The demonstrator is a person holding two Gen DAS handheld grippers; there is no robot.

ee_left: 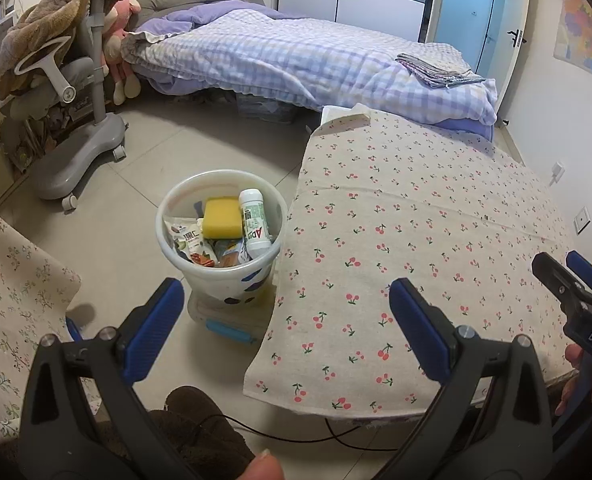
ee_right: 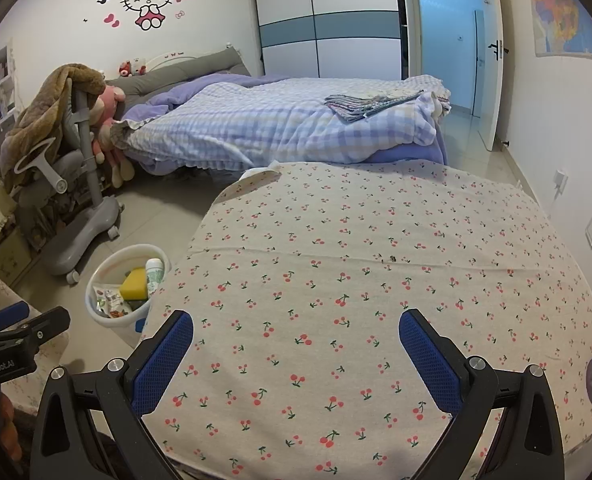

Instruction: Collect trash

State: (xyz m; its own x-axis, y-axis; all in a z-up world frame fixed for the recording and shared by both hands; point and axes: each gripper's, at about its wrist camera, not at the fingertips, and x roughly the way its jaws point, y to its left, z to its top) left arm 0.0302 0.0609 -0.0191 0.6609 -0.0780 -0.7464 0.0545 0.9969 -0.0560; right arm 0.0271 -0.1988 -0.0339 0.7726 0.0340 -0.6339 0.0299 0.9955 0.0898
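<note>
both hand-held grippers, left (ee_left: 285,320) and right (ee_right: 296,350), wide apart, empty, near full bin (ee_left: 183,248)

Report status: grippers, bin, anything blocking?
Left gripper open, empty. Right gripper open, empty, over cherry-print tablecloth. White bin on floor holds yellow sponge, white bottle, wrappers. No trash visible on cloth; nothing blocking.

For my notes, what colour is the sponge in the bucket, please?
Yellow sponge; clearest in the left wrist view.
</note>
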